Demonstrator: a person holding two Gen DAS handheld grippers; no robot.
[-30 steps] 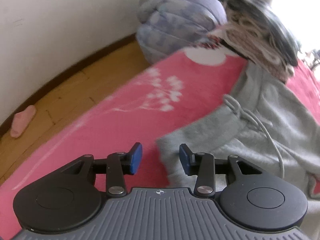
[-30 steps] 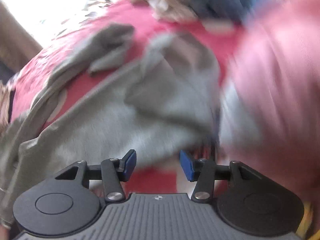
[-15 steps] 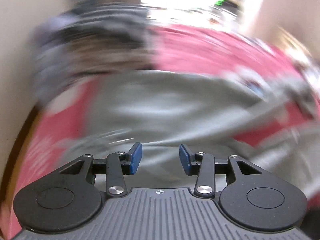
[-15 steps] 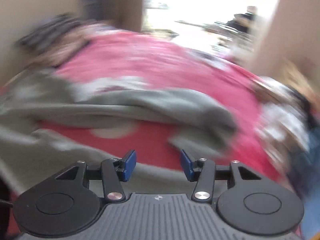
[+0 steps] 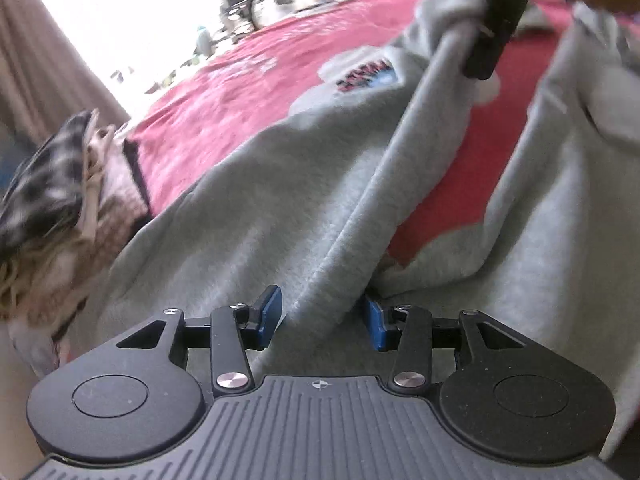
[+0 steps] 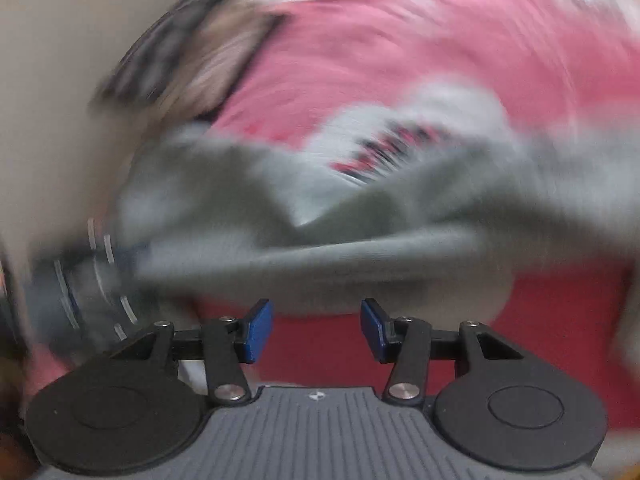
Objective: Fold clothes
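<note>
Grey sweatpants (image 5: pixel 248 216) spread on the pink bedspread (image 5: pixel 248 92).
Both grippers have swung over them: left gripper (image 5: pixel 322 316) open astride a ridge, right gripper (image 6: pixel 316 330) open, empty.

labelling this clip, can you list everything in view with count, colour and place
grey garment: one, grey, spread over the bed, a ridge of it between the left pads
bedspread: one, pink-red with white print, under the garment
pile of clothes: one heap, checked dark and beige, left edge of the bed
curtain: one, beige, far left by the bright window
left claw: one, black with blue pads, open
right claw: one, black with blue pads, open, nothing between
</note>
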